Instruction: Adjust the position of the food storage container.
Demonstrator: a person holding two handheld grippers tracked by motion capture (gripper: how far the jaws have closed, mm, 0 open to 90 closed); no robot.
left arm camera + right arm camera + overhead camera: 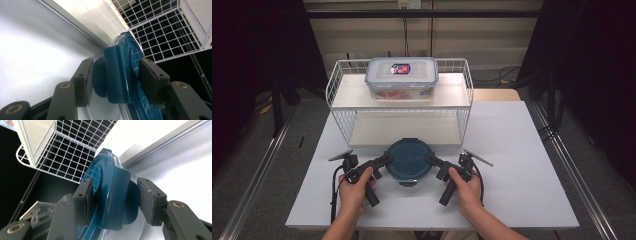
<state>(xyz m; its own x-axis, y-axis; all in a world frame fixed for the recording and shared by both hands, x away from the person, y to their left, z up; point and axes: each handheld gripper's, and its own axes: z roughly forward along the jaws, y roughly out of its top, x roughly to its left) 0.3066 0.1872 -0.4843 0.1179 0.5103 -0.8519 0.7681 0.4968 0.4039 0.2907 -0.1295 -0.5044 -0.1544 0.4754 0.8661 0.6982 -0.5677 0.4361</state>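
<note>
1. The round teal-lidded container sits at the lower centre of the high view, on the white table, its far rim just in front of the white wire shelf rack.
2. The left gripper straddles the lid's left clip. In the left gripper view both pads appear to touch the clip and lid.
3. The right gripper straddles the right clip. One pad meets the lid top; the other stands slightly off the clip's tab.
4. Bare tabletop lies at lower left and lower right of the high view.
5. A clear rectangular clip-lid box occupies the rack's top shelf, well apart.
</note>
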